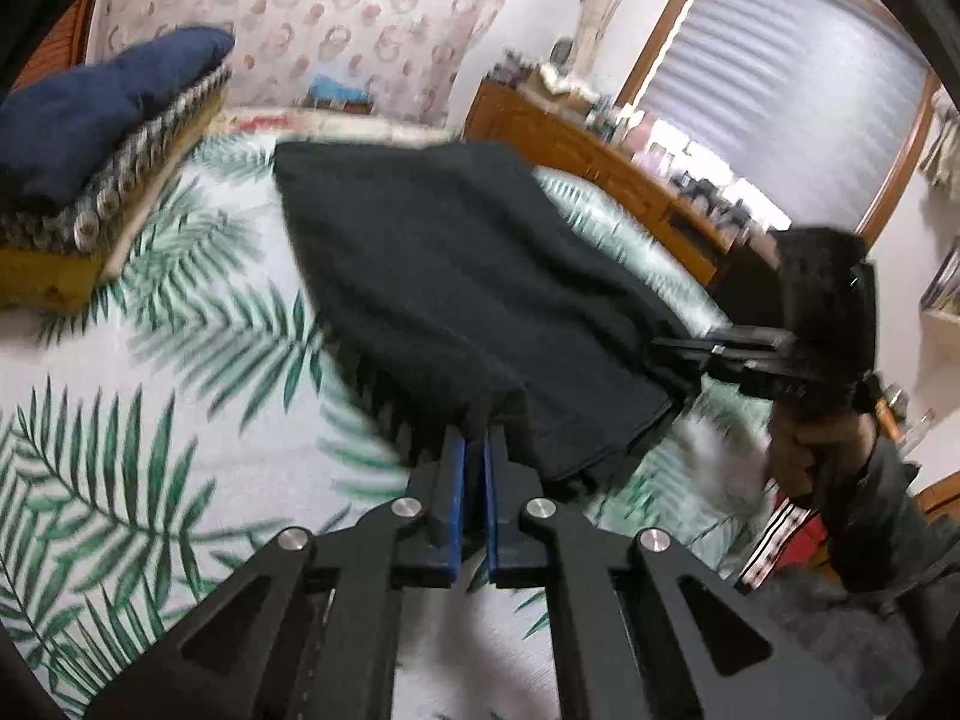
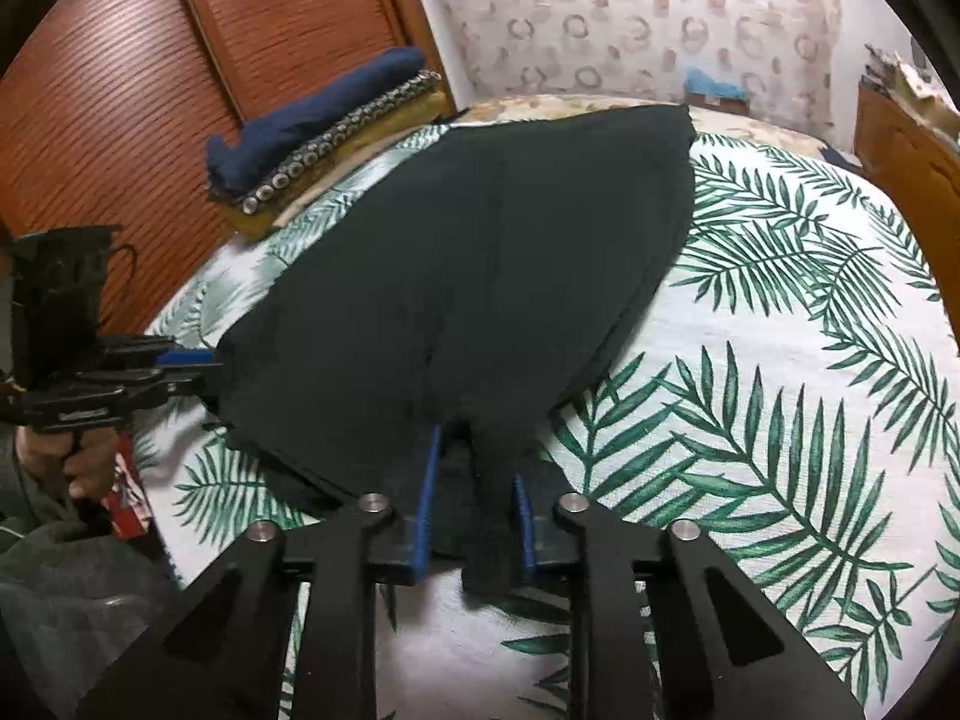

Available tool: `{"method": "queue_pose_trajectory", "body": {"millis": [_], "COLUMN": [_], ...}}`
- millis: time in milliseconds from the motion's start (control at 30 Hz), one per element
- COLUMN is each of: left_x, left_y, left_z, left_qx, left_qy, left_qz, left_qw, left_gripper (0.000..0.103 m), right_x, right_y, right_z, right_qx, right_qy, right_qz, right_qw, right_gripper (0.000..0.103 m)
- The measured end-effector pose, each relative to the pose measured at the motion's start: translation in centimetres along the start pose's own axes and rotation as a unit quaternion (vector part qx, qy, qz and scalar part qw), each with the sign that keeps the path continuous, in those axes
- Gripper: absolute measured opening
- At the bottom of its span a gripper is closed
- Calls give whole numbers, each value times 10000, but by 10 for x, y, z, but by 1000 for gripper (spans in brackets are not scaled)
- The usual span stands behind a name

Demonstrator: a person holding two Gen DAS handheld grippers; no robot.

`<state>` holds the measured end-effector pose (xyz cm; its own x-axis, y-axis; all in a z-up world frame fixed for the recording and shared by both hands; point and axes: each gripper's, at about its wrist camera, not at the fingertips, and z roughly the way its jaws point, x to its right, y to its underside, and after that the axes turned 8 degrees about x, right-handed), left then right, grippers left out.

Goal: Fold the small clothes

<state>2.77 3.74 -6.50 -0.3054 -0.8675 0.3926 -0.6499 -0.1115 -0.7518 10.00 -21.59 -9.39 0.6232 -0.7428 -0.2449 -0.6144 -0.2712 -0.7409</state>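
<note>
1. Nearest the left wrist camera, the left gripper [image 1: 475, 441] has its blue pads pressed nearly together on a near corner of the black garment [image 1: 456, 276]; that grip looks secure
2. Nearest the right wrist camera, the right gripper [image 2: 474, 480] stands at a narrow gap with a tongue of the black garment [image 2: 480, 252] bunched between the pads; its jaws appear pinched on the cloth, though the hem hanging below the pads hides the exact contact
3. Both near corners are thus held while the rest of the garment lies spread across the palm-leaf bedsheet [image 2: 780, 360], its far edge toward the patterned curtain [image 1: 312, 6]
4. Judged from this, the step in hand is carrying the near edge over to the far edge: lifting both corners together at equal height, keeping the cloth lightly taut between them, and laying the edge down square should avoid a skewed fold
5. Dragging low would likely rumple the lower layer, so a clear lift first seems wise
6. Beside the garment sits a stack of folded clothes [image 2: 324, 126], a navy piece on top, well apart from the fold path
7. Hard to make out: what kind of garment this is, since black cloth swallows seams; motion blur softens both views
8. Cut off: the person, seen only as a hand [image 1: 822, 450] and sleeve, and the dresser clutter [image 1: 678, 162], too blurred to name
</note>
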Motion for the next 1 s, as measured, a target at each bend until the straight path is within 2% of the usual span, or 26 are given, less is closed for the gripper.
{"method": "queue_pose_trajectory", "body": {"millis": [133, 300, 500, 667, 833, 900, 1000], "left_x": [4, -10, -41, -74, -90, -93, -90], "left_y": [-39, -105, -166, -188, -187, -187, -189], "left_z": [-11, 3, 50, 93, 122, 130, 133], "left_qx": [450, 871, 994, 841, 652, 576, 560], "left_qy": [15, -163, -489, -827, -1141, -1191, -1309], "left_qz": [120, 143, 1, -267, -358, -327, -179], "left_qw": [9989, 9960, 9938, 9927, 9907, 9907, 9897], "left_gripper": [1, 1, 2, 2, 2, 4, 11], "right_x": [5, 2, 25, 61, 86, 91, 90], "right_y": [-14, -58, -132, -178, -202, -204, -204], "right_z": [-14, -26, -7, 32, 54, 50, 46], "right_qx": [334, 722, 908, 730, 575, 728, 858], "right_qy": [-240, -319, -83, 60, 313, 550, 838], "right_qz": [169, 15, 60, 247, 398, 248, -102], "right_qw": [9990, 9969, 9958, 9970, 9971, 9955, 9927], "right_gripper": [12, 12, 12, 15, 26, 45, 52]}}
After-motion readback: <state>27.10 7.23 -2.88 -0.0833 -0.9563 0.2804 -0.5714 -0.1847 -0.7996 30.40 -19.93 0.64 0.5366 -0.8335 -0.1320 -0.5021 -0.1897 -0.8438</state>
